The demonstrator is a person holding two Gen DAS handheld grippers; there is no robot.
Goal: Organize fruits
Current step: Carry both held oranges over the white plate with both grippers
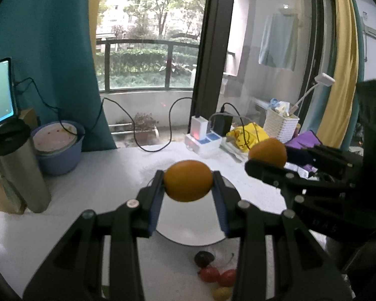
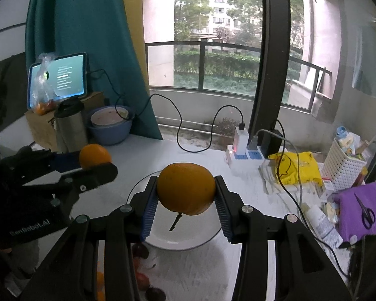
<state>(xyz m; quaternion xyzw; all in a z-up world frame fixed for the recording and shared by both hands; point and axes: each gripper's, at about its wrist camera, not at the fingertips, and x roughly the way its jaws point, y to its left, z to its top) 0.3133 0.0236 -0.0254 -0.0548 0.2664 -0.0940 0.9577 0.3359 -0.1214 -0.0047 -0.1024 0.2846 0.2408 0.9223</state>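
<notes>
- From the left wrist view, we saw our left hand-held gripper (image 1: 188, 188) clamping an orange (image 1: 188, 180) between its blue-padded fingers (image 1: 155, 200), held above a white plate (image 1: 190, 225) on the tabletop (image 1: 92, 175).
- In the same view, our right hand-held gripper (image 1: 268, 161) came in from the right, gripping a second orange (image 1: 267, 152).
- Near the plate's front edge lay small fruits (image 1: 216, 273): one dark, two red, one yellow.
- A steel flask (image 1: 20, 168) and a blue basin (image 1: 60, 148) stood at the left.
- From the right wrist view, our right hand-held gripper (image 2: 186, 193) held its orange (image 2: 186, 188), stem downward, over the plate (image 2: 183, 238).
- There the left hand-held gripper (image 2: 97, 163) appeared at the left with its orange (image 2: 94, 155).
- A yellow bag (image 2: 298, 168), a white basket (image 2: 346, 168) and scissors (image 2: 366, 213) on purple cloth (image 2: 351, 213) sat at the right.
</notes>
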